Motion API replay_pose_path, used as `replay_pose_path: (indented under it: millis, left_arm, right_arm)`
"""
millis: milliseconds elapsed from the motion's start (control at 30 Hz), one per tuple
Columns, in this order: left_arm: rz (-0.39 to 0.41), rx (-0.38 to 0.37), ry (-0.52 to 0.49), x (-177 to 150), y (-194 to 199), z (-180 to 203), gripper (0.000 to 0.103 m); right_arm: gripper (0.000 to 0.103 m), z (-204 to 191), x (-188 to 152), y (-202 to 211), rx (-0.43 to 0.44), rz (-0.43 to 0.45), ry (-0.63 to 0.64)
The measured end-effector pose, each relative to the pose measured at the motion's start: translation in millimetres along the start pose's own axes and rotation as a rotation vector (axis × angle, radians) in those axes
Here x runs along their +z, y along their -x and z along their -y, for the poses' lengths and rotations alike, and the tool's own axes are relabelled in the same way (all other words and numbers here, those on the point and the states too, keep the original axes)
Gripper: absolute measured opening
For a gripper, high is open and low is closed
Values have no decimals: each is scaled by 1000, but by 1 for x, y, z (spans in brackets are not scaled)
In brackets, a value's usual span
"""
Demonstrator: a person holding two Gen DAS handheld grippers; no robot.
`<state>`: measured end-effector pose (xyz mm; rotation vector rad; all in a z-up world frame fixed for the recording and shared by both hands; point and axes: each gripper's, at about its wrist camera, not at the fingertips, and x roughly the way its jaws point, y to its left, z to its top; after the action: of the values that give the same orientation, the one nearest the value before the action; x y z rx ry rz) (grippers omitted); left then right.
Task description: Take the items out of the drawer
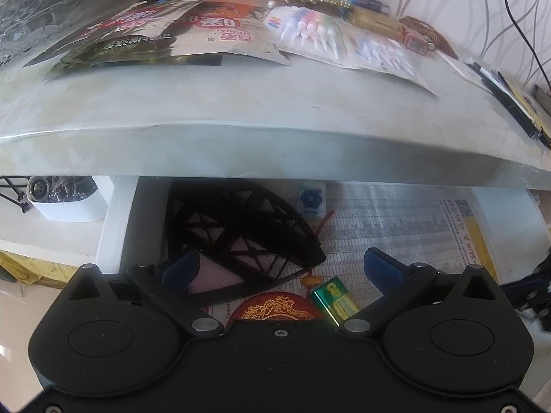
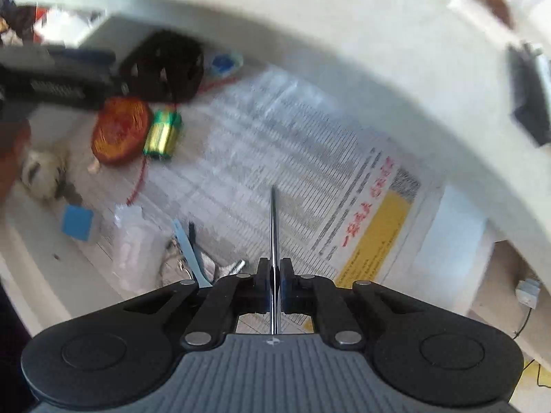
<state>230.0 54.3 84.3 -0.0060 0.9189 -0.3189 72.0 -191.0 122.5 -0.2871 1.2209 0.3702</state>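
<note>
Left gripper (image 1: 280, 265) poised above the open drawer (image 1: 117, 227), jaws spread wide and empty. Between those jaws, lower down: a black lattice fan (image 1: 237, 237) at the left, a round red disc with gold dragon (image 1: 275, 309) and a green battery (image 1: 335, 301) nearer the middle, none touched by either pad. Lining the drawer floor, a printed paper sheet (image 1: 396, 227) running off to the right. Overhead, the table (image 1: 241, 120) strewn with foil packets (image 1: 144, 38) and a pack of small tubes (image 1: 306, 34). From the right wrist view, much blurred: at far left the fan (image 2: 165, 65), disc (image 2: 120, 130) and battery (image 2: 162, 134) well apart from the right gripper (image 2: 274, 289); nearer, a blue block (image 2: 77, 222) and a pale blue strip (image 2: 187, 251). Right gripper's jaws pressed together on a thin dark metal blade (image 2: 273, 227), seen edge-on, standing straight out ahead between the pads over the printed sheet (image 2: 292, 172). Exact kind of thin item unclear.
</note>
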Motion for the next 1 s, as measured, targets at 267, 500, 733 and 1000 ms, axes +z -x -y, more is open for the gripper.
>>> replay_pose_path:
  millis: [267, 500, 733, 1000]
  left_arm:
    - [-3, 7, -3, 0, 0, 1, 103]
    - [-1, 11, 9, 0, 0, -1, 103]
    - [-1, 22, 10, 0, 0, -1, 103]
    - [-11, 5, -15, 0, -3, 2, 103]
  right_arm:
    - [1, 12, 12, 38, -29, 83, -19]
    - [18, 13, 13, -2, 5, -36, 7]
    - [58, 11, 37, -33, 24, -1, 5]
    - [68, 15, 45, -45, 63, -89, -30]
